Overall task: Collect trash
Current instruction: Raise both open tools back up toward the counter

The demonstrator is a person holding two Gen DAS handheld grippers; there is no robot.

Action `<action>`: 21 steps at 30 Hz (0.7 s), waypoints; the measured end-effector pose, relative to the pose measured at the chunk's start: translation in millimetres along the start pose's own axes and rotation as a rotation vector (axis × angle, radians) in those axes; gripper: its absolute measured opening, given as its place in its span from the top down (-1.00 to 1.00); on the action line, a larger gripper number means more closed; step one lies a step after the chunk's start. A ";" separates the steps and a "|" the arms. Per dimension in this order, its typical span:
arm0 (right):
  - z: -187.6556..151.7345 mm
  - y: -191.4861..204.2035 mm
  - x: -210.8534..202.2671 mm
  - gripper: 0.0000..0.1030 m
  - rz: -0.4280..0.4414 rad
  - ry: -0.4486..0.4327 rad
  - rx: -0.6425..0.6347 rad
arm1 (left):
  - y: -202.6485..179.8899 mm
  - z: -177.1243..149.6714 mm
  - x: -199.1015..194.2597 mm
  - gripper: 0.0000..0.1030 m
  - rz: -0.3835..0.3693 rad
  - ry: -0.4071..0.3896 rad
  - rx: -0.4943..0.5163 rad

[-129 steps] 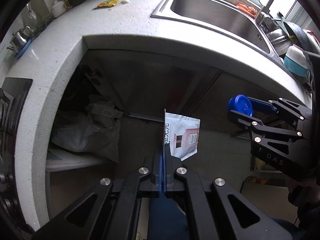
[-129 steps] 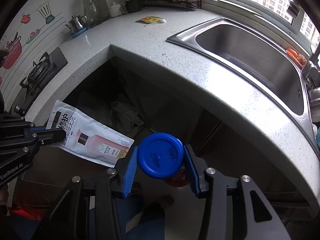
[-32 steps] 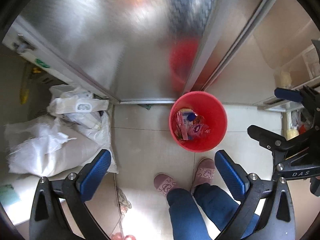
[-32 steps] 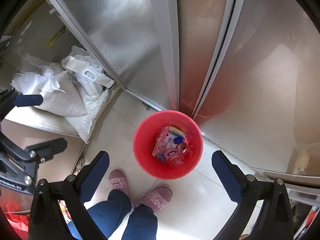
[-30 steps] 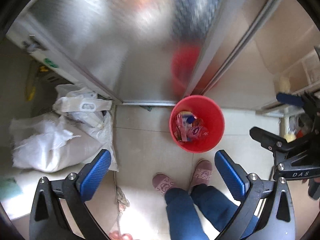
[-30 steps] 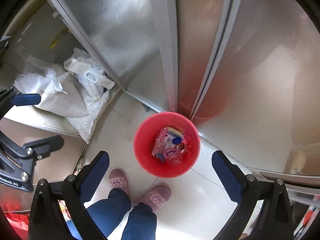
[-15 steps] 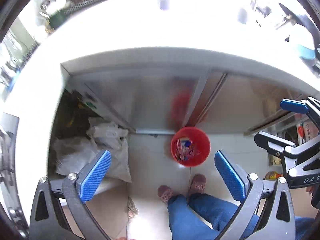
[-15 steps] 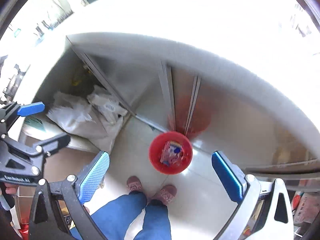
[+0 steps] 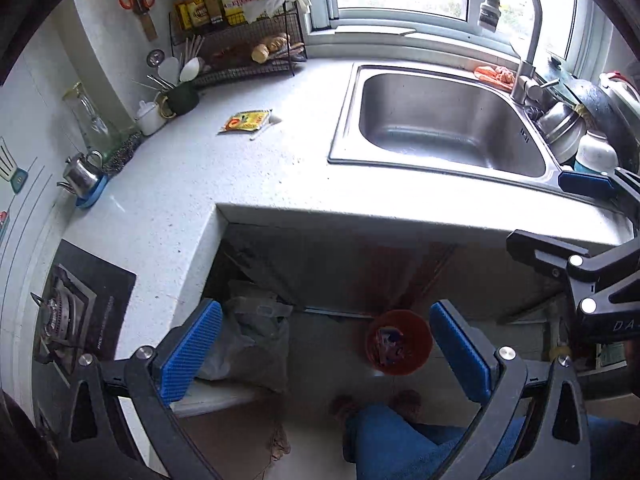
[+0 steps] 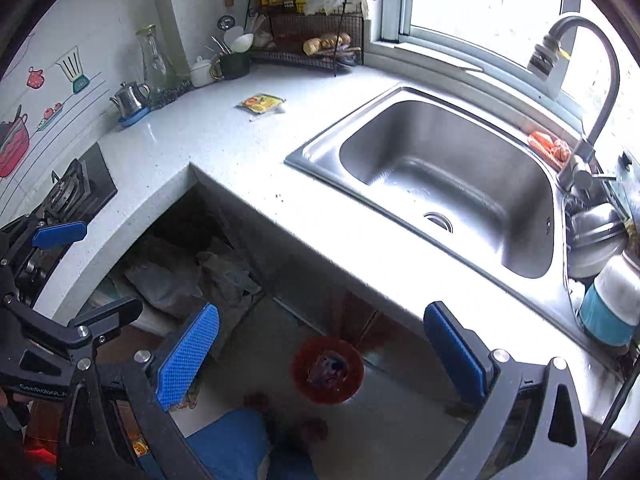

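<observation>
An L-shaped pale speckled countertop (image 9: 280, 168) is filling most of both views, with a steel sink (image 9: 440, 120) set into it under a window and a curved tap (image 9: 516, 20) rising at its far edge. A gas hob (image 9: 68, 312) is sitting at the left end, and a wire rack (image 9: 240, 48) of bottles and bread is standing in the far corner.

Both cameras are now looking across the worktop from above; a moment ago they were pointing straight down at the floor, so the grippers are being lifted away from the bin. On the floor below the counter edge, a red bin (image 9: 398, 342) is standing in front of the cabinet doors, holding crumpled packaging. The person's blue trouser leg (image 9: 400, 440) and slippers are showing just beside it.

The left gripper (image 9: 324, 356) is spread wide with nothing between its blue pads (image 9: 192, 352). The right gripper (image 10: 320, 356) is likewise gaping and carrying nothing. The white pouch and blue lid they were holding seconds ago are gone from the jaws, presumably dropped into the bin.

One piece of trash is lying in plain view: a yellow sachet (image 9: 248, 120) flat on the counter, well apart from the sink, with a thin white stick (image 9: 262, 131) touching its near edge. That looks like the next pickup
</observation>
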State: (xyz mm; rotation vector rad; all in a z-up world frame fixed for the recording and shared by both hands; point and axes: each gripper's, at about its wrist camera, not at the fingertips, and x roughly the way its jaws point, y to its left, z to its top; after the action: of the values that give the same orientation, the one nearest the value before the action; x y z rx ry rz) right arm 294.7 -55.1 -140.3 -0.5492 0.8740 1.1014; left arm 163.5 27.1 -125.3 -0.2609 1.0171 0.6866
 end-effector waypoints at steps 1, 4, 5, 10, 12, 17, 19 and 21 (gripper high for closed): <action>6.5 0.9 -1.7 -0.99 0.000 -0.011 -0.010 | 3.7 6.0 -3.1 -1.00 0.002 -0.005 -0.007; 26.7 6.6 -6.5 -0.99 0.008 -0.035 -0.037 | 17.9 26.3 -9.1 -1.00 0.019 -0.036 -0.023; 33.3 8.0 -6.5 -0.99 0.014 -0.038 -0.040 | 23.6 33.5 -11.5 -1.00 0.022 -0.045 -0.029; 68.1 11.1 4.9 -0.99 0.026 -0.052 -0.050 | 47.3 69.5 -3.3 -1.00 0.024 -0.068 -0.030; 85.2 13.6 12.1 -0.99 0.030 -0.057 -0.053 | 56.7 82.8 4.8 -1.00 0.028 -0.076 -0.028; 133.7 24.9 34.4 -0.99 0.023 -0.067 -0.072 | 97.9 126.5 29.0 -1.00 0.015 -0.076 -0.049; 151.5 30.8 44.4 -0.99 0.020 -0.067 -0.082 | 114.1 143.7 39.3 -1.00 0.018 -0.075 -0.054; 168.7 36.9 56.3 -0.99 0.016 -0.066 -0.089 | 129.5 160.1 48.1 -1.00 0.021 -0.082 -0.054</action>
State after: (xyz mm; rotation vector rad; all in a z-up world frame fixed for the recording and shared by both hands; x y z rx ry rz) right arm 326.4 116.8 -91.0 -0.5769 0.7759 1.1705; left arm 208.2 226.1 -69.3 -0.2668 0.9255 0.7391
